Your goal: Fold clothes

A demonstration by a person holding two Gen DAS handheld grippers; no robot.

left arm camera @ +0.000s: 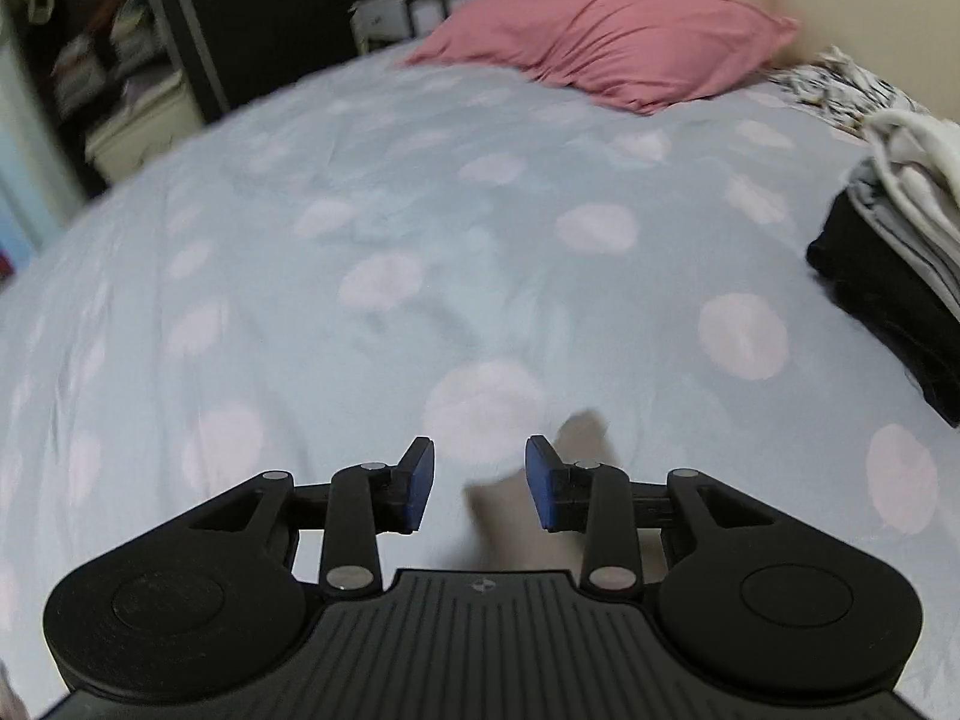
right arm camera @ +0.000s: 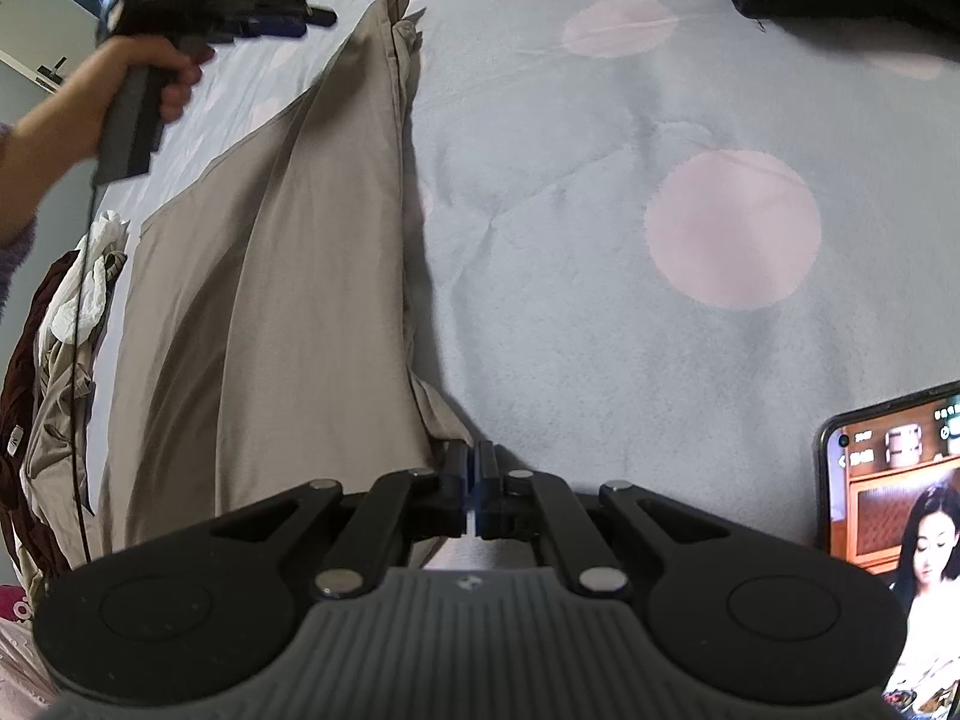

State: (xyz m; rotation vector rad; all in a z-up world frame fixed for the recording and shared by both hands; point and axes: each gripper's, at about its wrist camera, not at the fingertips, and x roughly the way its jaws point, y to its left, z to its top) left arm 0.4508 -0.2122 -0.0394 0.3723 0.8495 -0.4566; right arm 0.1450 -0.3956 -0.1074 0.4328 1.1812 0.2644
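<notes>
Nearest the right wrist camera, the right gripper has its jaws pressed together, pinching the near corner of a beige garment against the bed. Just to its right, at the frame's edge, a phone lies on the bedspread with its screen lit. From the pinched corner the beige garment runs away up the left half of this view as a long, folded strip with soft creases, narrowing to a bunched end far up the bed. At the left border a heap of other clothes, dark brown, white and beige, lies beside the strip. Above that heap a person's hand grips the handle of the left gripper, which hangs close to the garment's far end without holding it.

From the left wrist view, the left gripper has its blue pads spread apart with nothing clamped; a blurred patch of beige cloth shows below and between them. Beyond it stretches the pale blue bedspread with pink dots. At the right edge sits a stack of folded clothes, black at the bottom, white and striped above. Farther back a pink pillow rests at the head of the bed, with a black-and-white patterned cloth to its right and dark shelving to the left.
</notes>
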